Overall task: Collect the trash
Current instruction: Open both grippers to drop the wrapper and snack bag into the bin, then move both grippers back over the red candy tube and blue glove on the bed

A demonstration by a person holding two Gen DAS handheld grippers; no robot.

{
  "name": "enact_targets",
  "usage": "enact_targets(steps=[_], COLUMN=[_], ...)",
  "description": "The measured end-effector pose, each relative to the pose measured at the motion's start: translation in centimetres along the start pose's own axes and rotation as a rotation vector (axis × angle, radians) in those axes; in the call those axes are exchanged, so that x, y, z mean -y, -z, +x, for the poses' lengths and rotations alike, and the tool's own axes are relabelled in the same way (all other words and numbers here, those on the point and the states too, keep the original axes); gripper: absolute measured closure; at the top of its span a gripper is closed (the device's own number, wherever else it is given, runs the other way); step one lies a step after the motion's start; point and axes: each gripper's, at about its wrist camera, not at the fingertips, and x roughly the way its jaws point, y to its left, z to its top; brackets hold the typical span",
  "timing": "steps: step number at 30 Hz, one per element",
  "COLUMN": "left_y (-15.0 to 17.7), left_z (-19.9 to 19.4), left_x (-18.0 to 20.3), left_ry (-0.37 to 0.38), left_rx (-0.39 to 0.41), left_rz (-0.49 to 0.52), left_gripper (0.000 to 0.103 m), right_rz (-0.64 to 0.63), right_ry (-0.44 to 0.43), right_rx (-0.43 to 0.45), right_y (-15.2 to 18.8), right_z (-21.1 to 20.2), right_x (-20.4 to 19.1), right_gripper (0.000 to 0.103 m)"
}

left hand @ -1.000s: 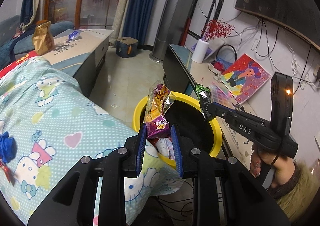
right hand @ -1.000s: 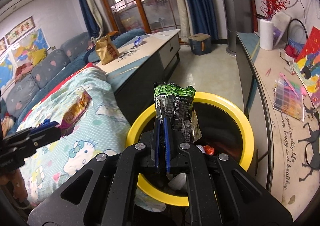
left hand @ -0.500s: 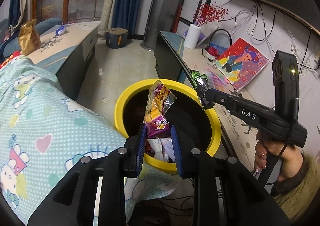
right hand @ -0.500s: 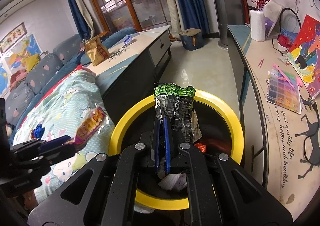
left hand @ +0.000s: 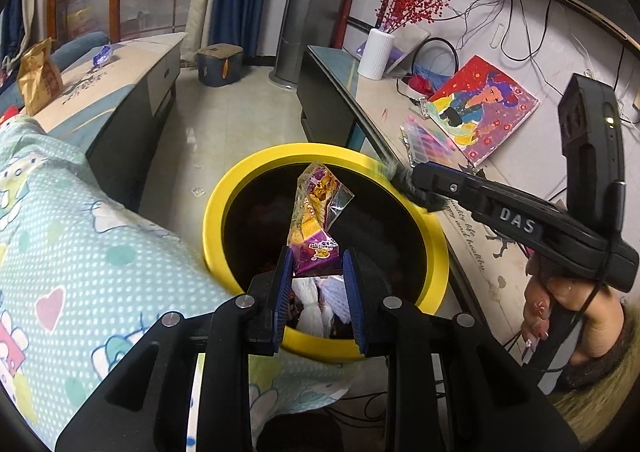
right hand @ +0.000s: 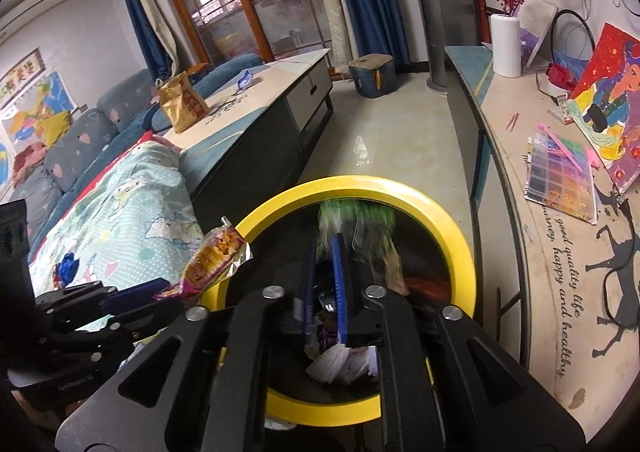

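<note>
Already both wrappers are over the yellow-rimmed bin [left hand: 320,149], which has paper and other rubbish lying in it. The right tongs [right hand: 324,284] are opening, and the green wrapper [right hand: 356,217] shows as a blur just past their tips above the bin's dark mouth; whether the pads still touch it cannot be told. The left tongs [left hand: 316,276] are narrow and pinch the purple and orange snack wrapper [left hand: 316,219] by its lower end, so its long axis stands nearly upright, top end pointing up and a little away, over the near side of the bin. Left to do, judging by the room: drop this wrapper, then fetch the brown bag [right hand: 182,107] and the small blue wrapper [right hand: 244,79] on the low table [right hand: 276,79].
</note>
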Motion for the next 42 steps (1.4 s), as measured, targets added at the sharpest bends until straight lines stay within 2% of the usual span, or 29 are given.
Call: enact_targets(steps=[2,3,4,7,8,9,12,15,23,29,42], left_y=[-0.4,-0.5,-0.7,-0.8,-0.8,-0.7,-0.5,-0.3,0.4,1.6,4.9], left_z=[0.5,0.6,0.6,0.0,-0.2,-0.7,-2.0,-3.8,-8.2,-12.1,-17.8], left_x=[0.1,0.2,0.3,0.3,0.3,0.2,-0.1,-0.7,-2.5,-4.3,-9.2], left_ry=[-0.002,-0.002,-0.005,-0.026,-0.036,-0.05,-0.09,-0.123,-0.203,-0.29,-0.41], left_rx=[0.004,0.004,0.006,0.029,0.034,0.045,0.072,0.104,0.186,0.256,0.305], left_rz=[0.012,0.014,0.016,0.01,0.009,0.009,0.009,-0.013,-0.078,-0.124,-0.243], left_gripper=[0.075,0.065,0.047,0.014,0.011,0.009,0.007,0.007,0.007,0.007,0.007], right_rz=[0.005,0.008,0.012,0.024,0.027,0.026,0.014,-0.001,-0.08,-0.128,-0.26], right_ry=[0.007,0.013,0.018,0.029,0.032,0.036,0.043,0.042,-0.004,-0.054,-0.183], right_rx=[0.004,0.008,0.012,0.023,0.031,0.035,0.045,0.058,0.078,0.079,0.063], right_y=[0.0,0.0,-0.1,0.0,0.1,0.1,0.3,0.4,0.7,0.7,1.2], right_z=[-0.1,-0.2,-0.3,-0.7,-1.0,-1.1,-1.6,-2.1,-3.2,-3.5,-3.5], right_x=[0.2,0.3,0.4,0.7,0.7,0.6,0.1,-0.6,-3.9,-6.7,-14.3], right_gripper=[0.085,0.078,0.075,0.066,0.059,0.058,0.058,0.044,0.041,0.04,0.036])
